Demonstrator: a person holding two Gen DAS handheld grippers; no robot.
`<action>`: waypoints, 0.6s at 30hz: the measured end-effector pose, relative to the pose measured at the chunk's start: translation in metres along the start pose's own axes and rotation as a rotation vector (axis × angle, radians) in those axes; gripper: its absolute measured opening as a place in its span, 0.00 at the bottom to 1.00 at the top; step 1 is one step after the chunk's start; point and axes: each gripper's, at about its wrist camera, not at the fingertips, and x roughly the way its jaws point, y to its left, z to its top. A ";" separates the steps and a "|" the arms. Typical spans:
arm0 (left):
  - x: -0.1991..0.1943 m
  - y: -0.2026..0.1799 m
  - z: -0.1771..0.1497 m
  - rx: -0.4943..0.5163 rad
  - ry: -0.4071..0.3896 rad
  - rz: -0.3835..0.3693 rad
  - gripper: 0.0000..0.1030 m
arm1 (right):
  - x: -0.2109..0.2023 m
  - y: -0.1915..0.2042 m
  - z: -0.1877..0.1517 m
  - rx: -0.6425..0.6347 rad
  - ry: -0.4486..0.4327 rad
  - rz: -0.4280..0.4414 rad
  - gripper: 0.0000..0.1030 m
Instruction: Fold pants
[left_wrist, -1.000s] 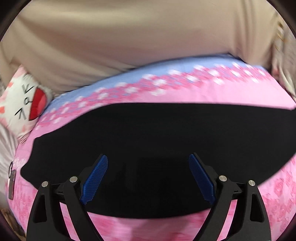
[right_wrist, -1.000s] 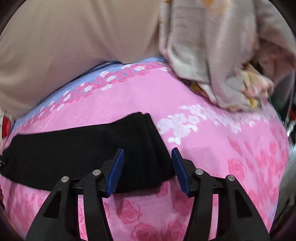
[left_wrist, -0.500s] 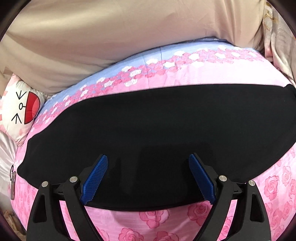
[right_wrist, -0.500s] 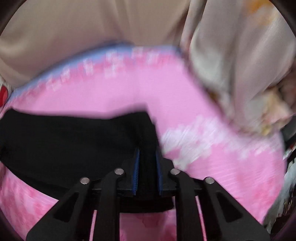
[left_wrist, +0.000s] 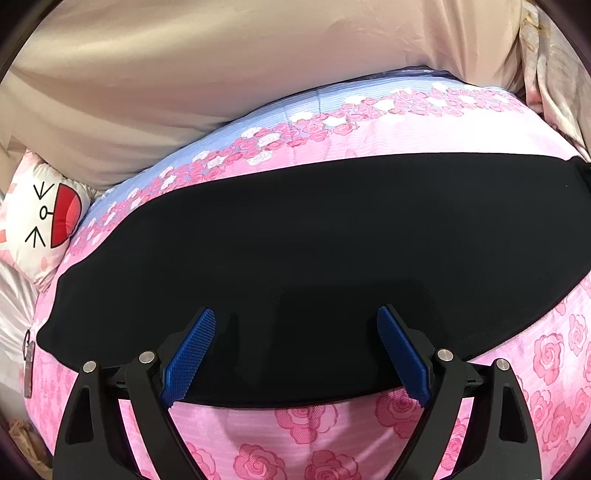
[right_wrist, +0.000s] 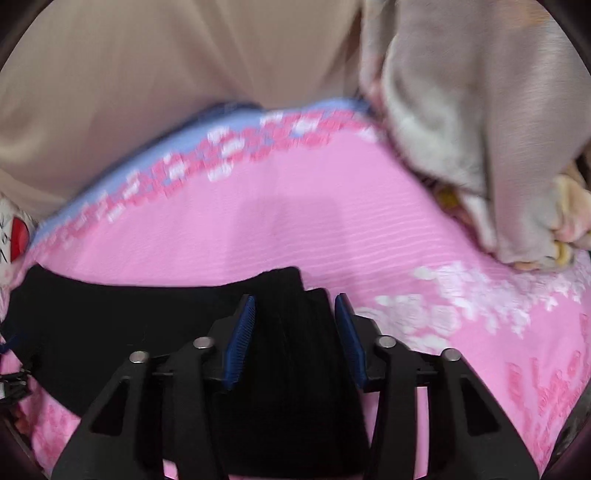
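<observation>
Black pants lie flat across the pink rose-print bedspread. Left gripper hangs over them, jaws spread wide, empty. Right gripper: jaws just eased apart slightly, pads still pinching a bunched pants end.

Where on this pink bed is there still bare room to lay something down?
Free: the pink cover between the black pants and the blue flowered border, and the rose-printed strip nearest the camera. Crowded: the heaped grey bedding at right and the cartoon pillow at left.

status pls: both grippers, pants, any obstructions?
Left gripper open over pants, not gripping. Right gripper just reopening slightly, bunched pants end between pads. Pants on pink bedspread; nothing blocking.
</observation>
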 end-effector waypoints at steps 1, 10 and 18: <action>-0.001 0.001 0.000 0.002 0.000 -0.004 0.84 | -0.006 -0.005 -0.001 0.019 -0.020 -0.016 0.20; -0.005 0.015 -0.005 -0.028 -0.018 -0.047 0.84 | -0.061 -0.042 -0.041 0.237 -0.095 0.053 0.64; -0.004 0.048 -0.014 -0.099 0.000 -0.053 0.84 | -0.049 -0.035 -0.067 0.315 -0.037 0.154 0.69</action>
